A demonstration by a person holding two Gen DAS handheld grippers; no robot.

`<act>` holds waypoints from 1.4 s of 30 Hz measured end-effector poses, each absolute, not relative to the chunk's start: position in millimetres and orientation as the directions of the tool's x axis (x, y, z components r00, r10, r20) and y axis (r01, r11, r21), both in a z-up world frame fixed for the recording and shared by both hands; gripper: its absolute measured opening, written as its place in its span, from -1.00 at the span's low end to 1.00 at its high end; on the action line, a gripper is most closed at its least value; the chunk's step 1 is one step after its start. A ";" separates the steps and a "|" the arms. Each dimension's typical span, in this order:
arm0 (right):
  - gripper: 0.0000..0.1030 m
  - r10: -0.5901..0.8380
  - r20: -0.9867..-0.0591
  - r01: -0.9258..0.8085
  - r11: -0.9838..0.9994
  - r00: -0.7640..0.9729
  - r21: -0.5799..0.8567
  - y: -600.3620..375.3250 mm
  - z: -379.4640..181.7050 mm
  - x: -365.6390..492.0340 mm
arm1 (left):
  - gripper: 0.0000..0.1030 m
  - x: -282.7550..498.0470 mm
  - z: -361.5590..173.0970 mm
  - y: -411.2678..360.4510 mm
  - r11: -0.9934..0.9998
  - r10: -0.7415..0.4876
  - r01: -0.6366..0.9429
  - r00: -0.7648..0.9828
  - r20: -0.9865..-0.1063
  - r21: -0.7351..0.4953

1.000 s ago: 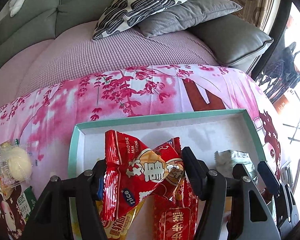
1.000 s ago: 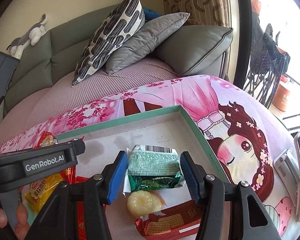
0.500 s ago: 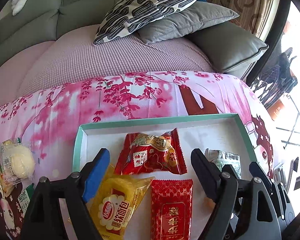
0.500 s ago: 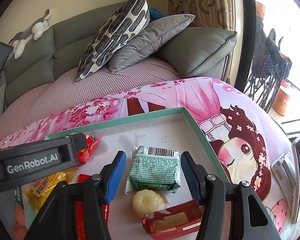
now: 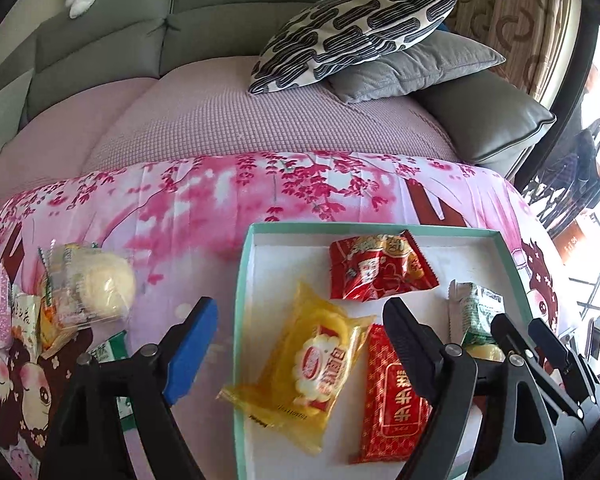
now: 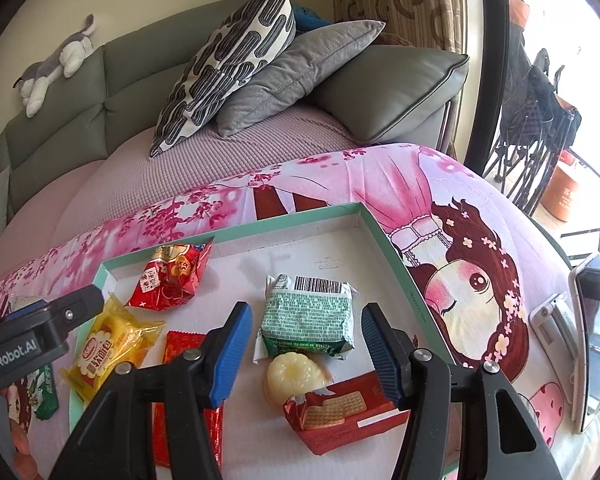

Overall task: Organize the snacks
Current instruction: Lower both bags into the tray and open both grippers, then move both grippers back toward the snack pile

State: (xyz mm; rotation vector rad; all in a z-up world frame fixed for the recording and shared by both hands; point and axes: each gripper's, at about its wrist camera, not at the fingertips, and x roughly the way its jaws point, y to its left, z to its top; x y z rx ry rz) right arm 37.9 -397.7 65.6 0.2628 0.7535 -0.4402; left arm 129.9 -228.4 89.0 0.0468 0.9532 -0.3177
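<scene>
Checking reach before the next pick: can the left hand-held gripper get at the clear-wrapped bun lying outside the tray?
Probably yes. The left hand-held gripper is open and empty, and the clear-wrapped bun lies uncovered on the pink cloth, left of the tray.

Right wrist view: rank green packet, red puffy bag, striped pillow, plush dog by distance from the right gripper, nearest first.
From the right gripper:
1. green packet, between the open fingers, in the tray.
2. red puffy bag, tray's far left corner.
3. striped pillow, on the sofa seat.
4. plush dog, on top of the sofa back, left.
</scene>
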 end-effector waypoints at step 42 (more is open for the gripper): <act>1.00 -0.270 -0.737 0.388 0.922 0.620 -0.012 -365.4 58.0 31.6 | 0.99 106.9 66.0 -172.4 0.973 -0.223 0.177 0.576 -0.786 -0.146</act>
